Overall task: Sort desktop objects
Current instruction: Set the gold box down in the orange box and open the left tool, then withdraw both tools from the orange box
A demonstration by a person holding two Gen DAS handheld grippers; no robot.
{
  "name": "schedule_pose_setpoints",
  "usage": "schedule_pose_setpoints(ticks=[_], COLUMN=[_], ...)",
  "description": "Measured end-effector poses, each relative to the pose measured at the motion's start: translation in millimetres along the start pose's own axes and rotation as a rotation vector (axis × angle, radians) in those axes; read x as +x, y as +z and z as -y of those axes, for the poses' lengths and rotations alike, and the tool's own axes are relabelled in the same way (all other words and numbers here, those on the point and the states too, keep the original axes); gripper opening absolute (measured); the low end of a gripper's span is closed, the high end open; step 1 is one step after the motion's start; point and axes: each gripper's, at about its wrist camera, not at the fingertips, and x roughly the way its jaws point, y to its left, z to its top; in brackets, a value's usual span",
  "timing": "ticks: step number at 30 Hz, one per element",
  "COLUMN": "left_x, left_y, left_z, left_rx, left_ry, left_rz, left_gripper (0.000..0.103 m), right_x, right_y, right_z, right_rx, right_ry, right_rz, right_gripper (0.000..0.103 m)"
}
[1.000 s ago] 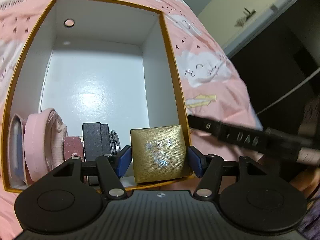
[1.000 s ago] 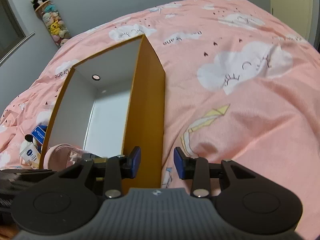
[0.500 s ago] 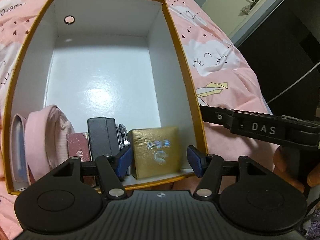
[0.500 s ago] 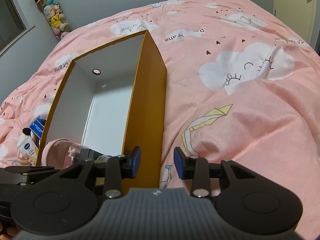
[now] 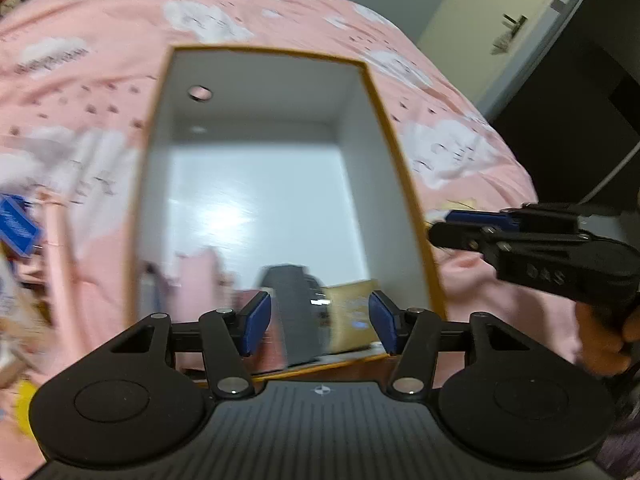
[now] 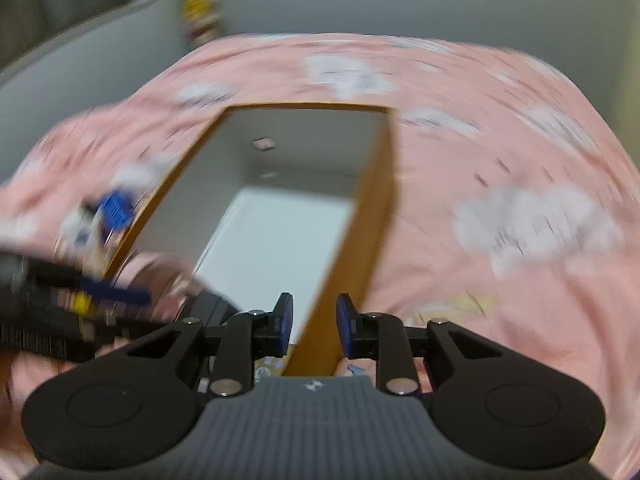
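An open orange box (image 5: 404,184) with a white inside sits on a bed's pink cloud-print cover (image 5: 100,80); a gold box (image 5: 352,320), a dark item and something pink lie at its near end. The left gripper (image 5: 319,326) hovers above them, jaws apart and closing on nothing. The right gripper (image 6: 314,328) straddles the box's right wall, jaws closing but not touching it.

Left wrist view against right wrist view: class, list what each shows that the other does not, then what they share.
Only the left wrist view shows the gold gift box inside the storage box and the door handle. Only the right wrist view shows the storage box's orange outer wall between the right tongs. Both show the orange storage box on the pink cloud-print duvet.
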Motion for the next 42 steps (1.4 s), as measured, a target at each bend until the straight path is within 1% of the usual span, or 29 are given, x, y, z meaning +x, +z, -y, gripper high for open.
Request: schedule_pose_setpoints(ticks=[3,4,7,9,11,14,15,17,19,21,22,24,27,30,31,32,34,36,38,39,41,42], left_x=[-13,-16,-22,-26,-30,-39,-41,-46,-50,-54,-55,-55,-52,-49,-47,-46,-44,-45,-45,-44,-39,-37], left_y=[-2,-3,-7,-10,-12,-14,-15,-19,-23,-27,-29,-31,-35,-40,-42,-43,-46,-49,-50,-50,-51,-51], left_z=[-12,-16,-23,-26,-28,-35,-38,-44,-51,-57,-60,-67,-77,-80,-80,-81,-83,-83,-82,-82,-83,-83], left_rx=[-0.011,-0.019,-0.039,-0.044,-0.042,-0.049,-0.055,-0.072,-0.090,-0.110,-0.120,-0.144,-0.182,-0.202,-0.212,-0.221,-0.236,-0.236,-0.239,-0.243,-0.262,-0.269], left_ry=[0.039,0.046,0.064,0.075,0.089,0.107,0.110,0.117,0.115,0.109,0.108,0.104,0.086,0.067,0.067,0.068,0.072,0.086,0.098,0.098,0.106,0.119], left_rz=[0.020,0.026,0.041,0.050,0.057,0.071,0.074,0.084,0.090,0.094,0.094,0.091,0.081,0.079,0.079,0.079,0.086,0.106,0.119,0.120,0.113,0.108], left_gripper=[0.060,0.059,0.059,0.059,0.059,0.059,0.059,0.059,0.059,0.059,0.059,0.059,0.059,0.059,0.059,0.059,0.059,0.059,0.058,0.056,0.053,0.051], right_x=[7,10,27,41,54,81,90,103,113,119,121,122,123,121,120,118,108,87,65,52,29,16], right_y=[12,15,23,24,26,29,28,29,31,31,30,30,31,30,28,27,24,25,32,33,33,28], right_z=[-15,-18,-32,-42,-51,-57,-58,-59,-59,-58,-59,-61,-61,-59,-59,-59,-62,-60,-54,-49,-42,-38], right_rx=[-0.163,-0.198,-0.320,-0.410,-0.505,-0.578,-0.589,-0.610,-0.586,-0.568,-0.580,-0.596,-0.579,-0.534,-0.513,-0.508,-0.534,-0.517,-0.440,-0.405,-0.343,-0.314], right_ry=[0.025,0.037,0.081,0.088,0.101,0.133,0.135,0.123,0.163,0.181,0.178,0.176,0.196,0.251,0.268,0.264,0.215,0.183,0.170,0.155,0.105,0.056], right_rz=[-0.067,-0.089,-0.184,-0.244,-0.311,-0.441,-0.481,-0.529,-0.581,-0.618,-0.630,-0.635,-0.654,-0.681,-0.692,-0.686,-0.637,-0.539,-0.437,-0.378,-0.265,-0.206], right_gripper=[0.026,0.025,0.023,0.022,0.022,0.022,0.020,0.021,0.022,0.022,0.022,0.026,0.032,0.031,0.029,0.026,0.027,0.028,0.029,0.029,0.035,0.036])
